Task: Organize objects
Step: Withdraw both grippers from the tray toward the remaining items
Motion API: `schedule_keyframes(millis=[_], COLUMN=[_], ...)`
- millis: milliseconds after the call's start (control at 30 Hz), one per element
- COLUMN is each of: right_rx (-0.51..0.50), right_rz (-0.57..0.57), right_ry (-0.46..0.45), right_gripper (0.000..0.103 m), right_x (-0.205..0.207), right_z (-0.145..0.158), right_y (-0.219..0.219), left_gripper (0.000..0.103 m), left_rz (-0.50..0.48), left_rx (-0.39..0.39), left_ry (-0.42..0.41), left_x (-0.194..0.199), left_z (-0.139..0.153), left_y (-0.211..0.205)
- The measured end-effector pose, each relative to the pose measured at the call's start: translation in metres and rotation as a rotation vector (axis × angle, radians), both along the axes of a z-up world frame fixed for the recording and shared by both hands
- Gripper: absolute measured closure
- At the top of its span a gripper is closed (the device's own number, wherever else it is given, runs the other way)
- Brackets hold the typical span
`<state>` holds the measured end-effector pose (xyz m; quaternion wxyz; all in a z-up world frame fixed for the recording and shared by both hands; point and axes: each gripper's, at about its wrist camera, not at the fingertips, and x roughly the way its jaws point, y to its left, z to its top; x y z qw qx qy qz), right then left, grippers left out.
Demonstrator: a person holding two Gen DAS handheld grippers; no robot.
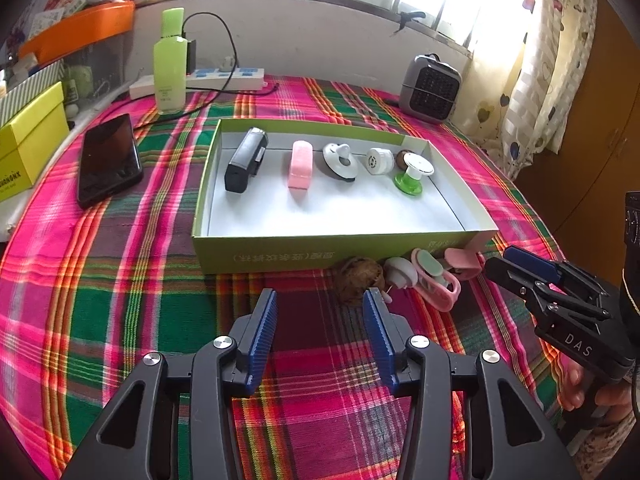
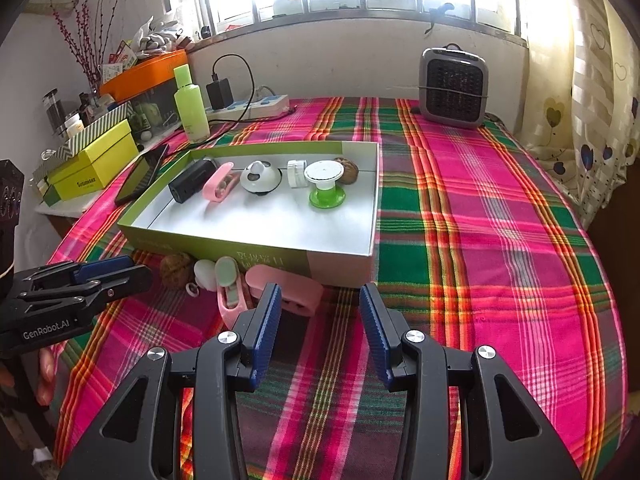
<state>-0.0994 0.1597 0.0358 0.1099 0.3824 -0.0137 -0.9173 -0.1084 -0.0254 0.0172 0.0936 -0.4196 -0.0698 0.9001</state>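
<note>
Hovering over the plaid table (image 2: 480, 240), the left gripper (image 1: 320, 312) and right gripper (image 2: 316, 308) both hold their fingers apart, empty. At twelve o'clock the green box (image 1: 340, 254) holds a row of small items; a walnut (image 1: 358, 280) and pink clips (image 2: 284, 286) lie against its near wall.

Box (image 1: 340, 254) print unreadable; walnut (image 1: 401, 157) half hidden behind green-based spool (image 1: 412, 174).
</note>
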Motion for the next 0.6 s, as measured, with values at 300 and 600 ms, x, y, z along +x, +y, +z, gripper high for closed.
schedule_keyframes(millis=[300,600], right_rx=[-0.005,-0.034], right_rz=[0.030,0.077], right_ry=[-0.032,-0.055], right_gripper=[0.061,0.061], right_x=[-0.007,-0.017], right_z=[-0.007,-0.009], right_y=[-0.003,-0.005], left_gripper=[0.059,0.059], left_rz=[-0.028,-0.033], left_rx=[-0.015,-0.012], left_ry=[-0.015,-0.033], left_x=[-0.008,-0.014], left_z=[-0.005,-0.011], left_y=[0.013,0.016])
